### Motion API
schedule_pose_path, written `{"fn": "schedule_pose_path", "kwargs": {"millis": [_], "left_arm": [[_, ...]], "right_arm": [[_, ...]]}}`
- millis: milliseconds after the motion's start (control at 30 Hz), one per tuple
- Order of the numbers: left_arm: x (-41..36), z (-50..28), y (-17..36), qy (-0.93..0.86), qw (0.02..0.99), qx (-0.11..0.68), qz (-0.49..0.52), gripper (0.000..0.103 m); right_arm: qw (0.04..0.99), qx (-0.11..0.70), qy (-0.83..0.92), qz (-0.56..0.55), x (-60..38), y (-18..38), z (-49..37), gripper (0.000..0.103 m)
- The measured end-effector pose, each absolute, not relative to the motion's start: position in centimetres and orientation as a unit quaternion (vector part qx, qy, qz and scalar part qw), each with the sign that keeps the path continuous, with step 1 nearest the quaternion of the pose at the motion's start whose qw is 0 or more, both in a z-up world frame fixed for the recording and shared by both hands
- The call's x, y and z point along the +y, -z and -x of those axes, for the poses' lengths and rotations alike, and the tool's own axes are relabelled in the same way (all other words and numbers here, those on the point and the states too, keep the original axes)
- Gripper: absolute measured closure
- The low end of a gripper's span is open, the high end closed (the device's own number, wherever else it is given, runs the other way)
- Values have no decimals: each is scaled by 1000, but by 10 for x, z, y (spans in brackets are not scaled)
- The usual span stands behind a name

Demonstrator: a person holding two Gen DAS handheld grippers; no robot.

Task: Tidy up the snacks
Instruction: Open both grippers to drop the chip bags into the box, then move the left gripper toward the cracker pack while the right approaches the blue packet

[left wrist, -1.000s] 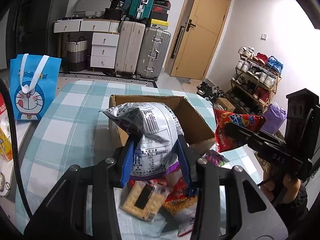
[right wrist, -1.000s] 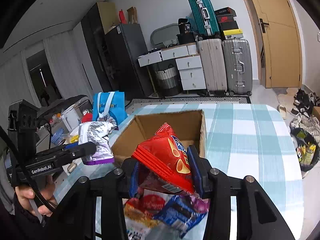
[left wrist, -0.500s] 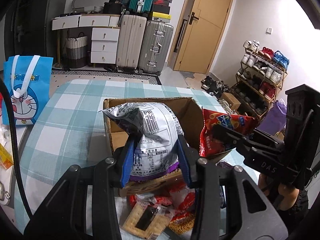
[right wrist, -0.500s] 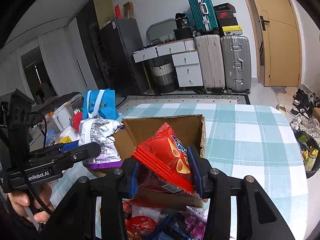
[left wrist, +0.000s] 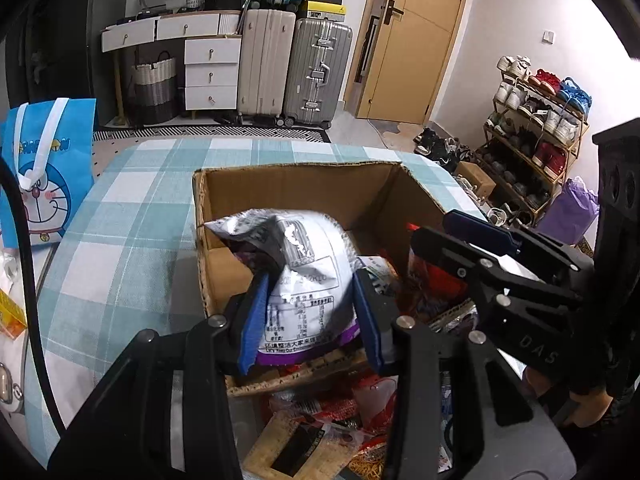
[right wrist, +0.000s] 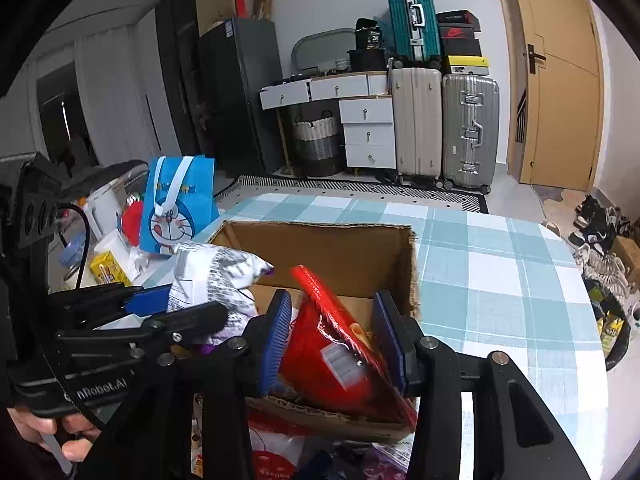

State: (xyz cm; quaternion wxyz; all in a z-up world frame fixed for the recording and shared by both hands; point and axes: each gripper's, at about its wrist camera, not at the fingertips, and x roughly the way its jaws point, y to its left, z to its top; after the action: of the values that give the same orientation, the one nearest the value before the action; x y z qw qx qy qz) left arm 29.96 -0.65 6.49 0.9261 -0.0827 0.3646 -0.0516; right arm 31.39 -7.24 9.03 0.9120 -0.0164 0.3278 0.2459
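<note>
An open cardboard box (left wrist: pixel 304 184) stands on the checked tablecloth; it also shows in the right wrist view (right wrist: pixel 320 240). My left gripper (left wrist: pixel 308 312) holds a silver snack bag (left wrist: pixel 304 256) over the box's near left part; the bag also shows in the right wrist view (right wrist: pixel 216 276). My right gripper (right wrist: pixel 332 332) has opened wide around a red chip bag (right wrist: pixel 332 344), which tilts inside the box and looks blurred and loose. The right gripper also shows in the left wrist view (left wrist: pixel 480 236).
Several loose snack packets (left wrist: pixel 320 432) lie in front of the box. A blue cartoon bag (left wrist: pixel 40 172) stands at the table's left edge, with clutter beside it (right wrist: pixel 108 264). Suitcases (left wrist: pixel 296 68) and a shoe rack (left wrist: pixel 532 140) stand beyond the table.
Both grippers have moved forward over the box with their bags. The right jaws have spread apart and the red bag has dropped down into the box.
</note>
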Motion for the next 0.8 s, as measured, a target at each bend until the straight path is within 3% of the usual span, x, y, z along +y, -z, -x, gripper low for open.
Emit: {"fn": "schedule_pose_path", "kwargs": {"millis": [67,133,167,200,267,333,400,500,800], "left_arm": [[-6,-295,-67,52,929,358,79,65],[-6,-289,-70,56,931,351,76,53],[-5,-285,-72,56,933,348,76,41],[-4,-281,-73,55,934,346,75,30],[-1,-270,-74,66,933,343,84,22],[2,-261,-76,70,933,341,90,22],[5,-251,-76,69,933,340,92,18],[10,-232,-77,63,935,336,99,1],[22,-176,-78,52,938,331,86,1]], "right_arm": [[910,329,-252,21,-71,-92,-311,59],[911,323,-254,32,-72,-97,-303,50],[912,319,-253,36,-74,-99,-298,46],[913,319,-253,38,-76,-101,-294,34],[913,316,-257,34,-85,-105,-281,16],[913,316,-255,24,-93,-107,-270,3],[916,319,-244,17,-101,-108,-260,0],[913,331,-239,10,-112,-104,-247,0],[911,348,-223,-18,-141,-97,-219,0]]}}
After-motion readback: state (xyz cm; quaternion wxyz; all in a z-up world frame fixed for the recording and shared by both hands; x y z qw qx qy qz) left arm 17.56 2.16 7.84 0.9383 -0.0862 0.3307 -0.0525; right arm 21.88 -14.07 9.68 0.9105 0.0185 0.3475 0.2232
